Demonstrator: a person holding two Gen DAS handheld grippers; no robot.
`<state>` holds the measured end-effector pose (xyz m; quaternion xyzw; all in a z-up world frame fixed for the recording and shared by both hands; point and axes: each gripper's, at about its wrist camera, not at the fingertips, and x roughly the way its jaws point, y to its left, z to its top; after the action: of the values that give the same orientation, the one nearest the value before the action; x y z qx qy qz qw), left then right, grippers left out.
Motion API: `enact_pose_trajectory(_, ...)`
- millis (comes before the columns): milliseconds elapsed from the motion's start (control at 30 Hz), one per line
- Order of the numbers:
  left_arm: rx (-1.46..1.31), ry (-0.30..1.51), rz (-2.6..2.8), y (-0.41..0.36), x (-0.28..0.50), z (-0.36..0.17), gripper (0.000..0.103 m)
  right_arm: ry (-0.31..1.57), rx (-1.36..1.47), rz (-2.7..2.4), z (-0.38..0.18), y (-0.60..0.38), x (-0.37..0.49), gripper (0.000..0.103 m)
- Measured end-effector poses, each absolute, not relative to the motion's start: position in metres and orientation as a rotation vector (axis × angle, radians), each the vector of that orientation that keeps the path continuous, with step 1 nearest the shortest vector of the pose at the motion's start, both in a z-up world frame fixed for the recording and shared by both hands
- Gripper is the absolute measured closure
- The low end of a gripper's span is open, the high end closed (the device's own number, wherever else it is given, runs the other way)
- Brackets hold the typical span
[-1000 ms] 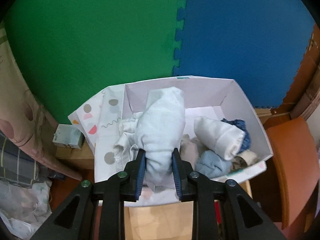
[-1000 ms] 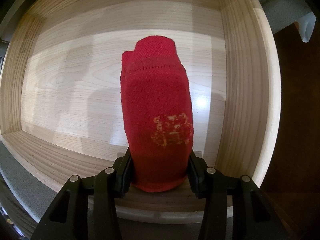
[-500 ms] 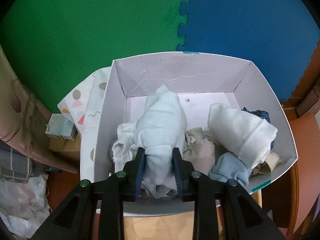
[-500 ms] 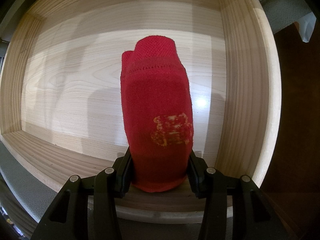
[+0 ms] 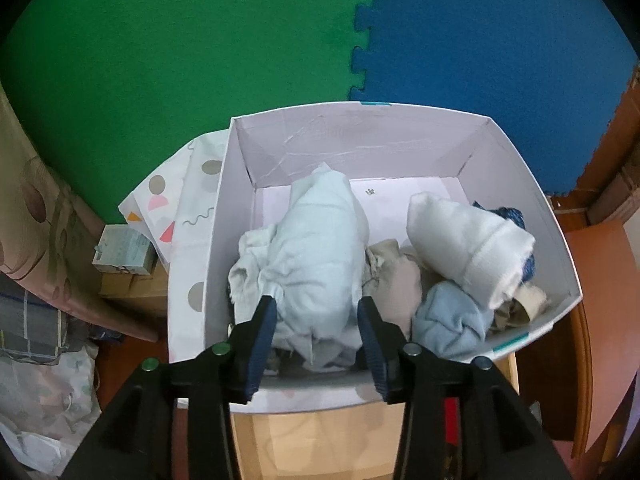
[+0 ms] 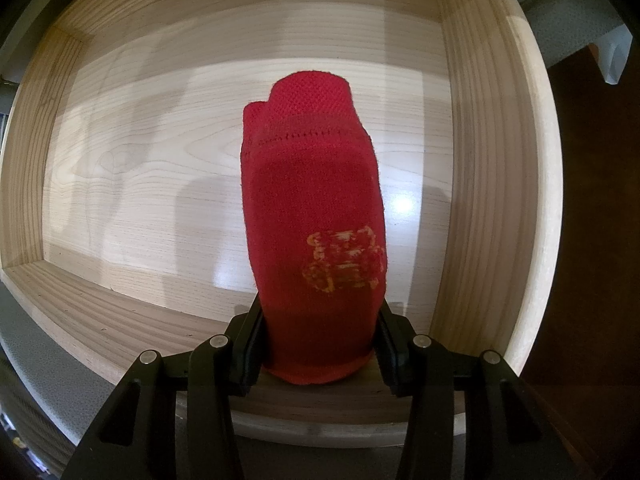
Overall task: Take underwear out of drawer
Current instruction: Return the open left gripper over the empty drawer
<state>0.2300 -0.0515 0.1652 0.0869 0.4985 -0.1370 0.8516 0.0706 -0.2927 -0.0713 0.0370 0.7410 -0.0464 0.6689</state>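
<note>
In the left wrist view a pale blue rolled underwear [image 5: 320,248] lies inside a white box [image 5: 360,148], on top of other cloth. My left gripper [image 5: 318,320] straddles the roll's near end; its jaws are opening and the blue pads stand just off the cloth. In the right wrist view a red rolled underwear [image 6: 312,208] with a yellow print stands up between the fingers of my right gripper [image 6: 320,332], which is shut on its lower end. Behind the red roll is the bare wooden drawer [image 6: 492,160].
The box also holds a white roll [image 5: 464,248], a light blue bundle [image 5: 448,320] and a beige piece [image 5: 396,280]. A patterned sheet [image 5: 188,216] and a small carton [image 5: 124,250] lie left of the box. Green and blue foam mats [image 5: 200,40] cover the floor beyond.
My left gripper sank into the box with the pale roll, then its jaws spread apart and the roll settled among the other clothes. The right gripper and red roll have not moved.
</note>
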Motion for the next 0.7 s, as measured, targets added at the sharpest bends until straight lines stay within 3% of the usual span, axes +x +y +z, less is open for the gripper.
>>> enact_pose_trajectory(467,0.160,0.991,-0.305,-0.006,0.175,0.197,0.057,1.671,0.079,-0.105,-0.072,-0.292,0.071,0.059)
enact_pose_trajectory(700,0.246,0.990,-0.279,0.020,0.140,0.185,0.056,1.672,0.075,-0.110,-0.074,-0.290,0.074,0.059)
